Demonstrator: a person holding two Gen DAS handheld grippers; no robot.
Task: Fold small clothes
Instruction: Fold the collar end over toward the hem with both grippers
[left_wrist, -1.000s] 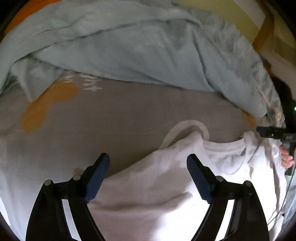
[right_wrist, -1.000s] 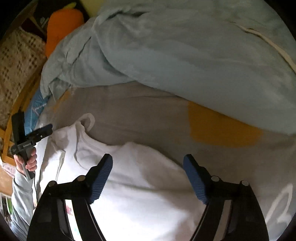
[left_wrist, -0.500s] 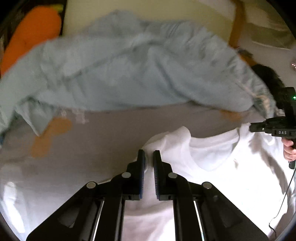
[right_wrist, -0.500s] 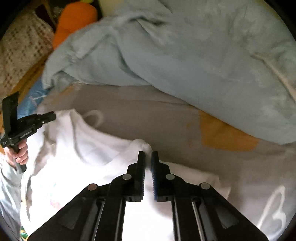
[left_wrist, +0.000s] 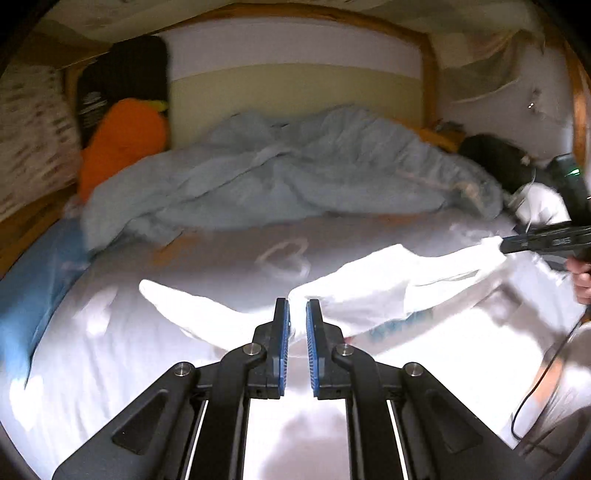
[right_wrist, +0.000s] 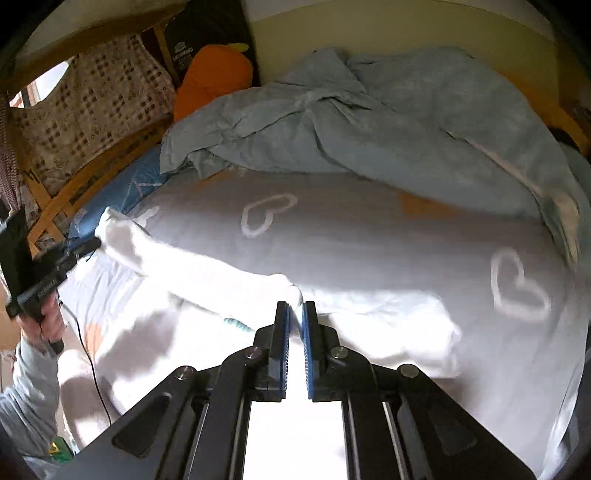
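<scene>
black cushion against the headboard (right_wrist: 192, 40): from my right camera I see a pale round emblem with a short line of white letters under it, too small and soft for me to spell out.
same black cushion (left_wrist: 92, 99): from my left camera the white print is only a smear.
black body of my right gripper (left_wrist: 546, 240): seen from my left side it carries small pale lettering, blurred past reading.
black body of my left gripper (right_wrist: 44, 286): seen from my right side it has faint grey lettering, also unreadable.
white cotton T-shirt (left_wrist: 399, 317): a blue-green printed motif shows at the fold; I cannot tell whether it is words.
grey bedsheet (right_wrist: 369, 236): white outline hearts (right_wrist: 267, 218), no words.
</scene>
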